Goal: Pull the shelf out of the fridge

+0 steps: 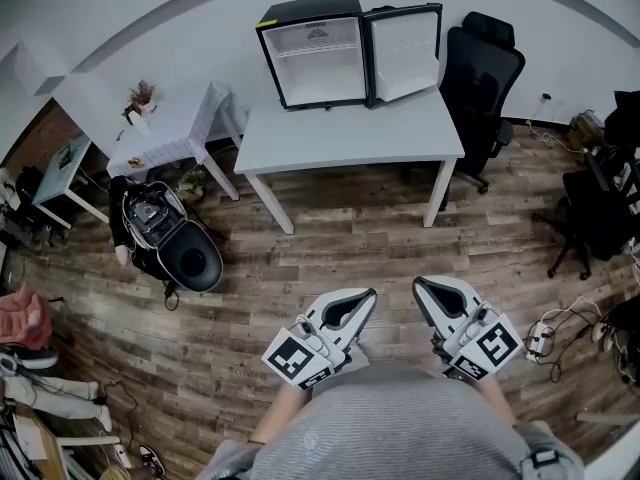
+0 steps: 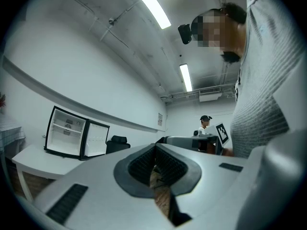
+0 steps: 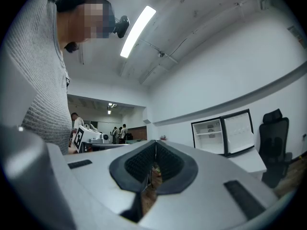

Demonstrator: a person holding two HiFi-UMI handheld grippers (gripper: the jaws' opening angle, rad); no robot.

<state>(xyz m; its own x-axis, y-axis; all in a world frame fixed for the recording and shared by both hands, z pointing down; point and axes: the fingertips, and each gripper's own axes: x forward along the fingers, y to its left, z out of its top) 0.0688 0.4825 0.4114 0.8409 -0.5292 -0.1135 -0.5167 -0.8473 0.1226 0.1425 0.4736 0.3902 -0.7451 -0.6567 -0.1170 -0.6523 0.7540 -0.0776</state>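
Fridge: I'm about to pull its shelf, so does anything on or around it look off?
Nothing stands out. The fridge stands squarely on the table, door open, and the shelf sits level inside. No spill or damage shows. The left claw and right claw are shut and empty, far from it.

No readable text, labels or numbers

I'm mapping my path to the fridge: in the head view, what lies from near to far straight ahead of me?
left gripper and right gripper side by side → wooden floor → white table → open fridge
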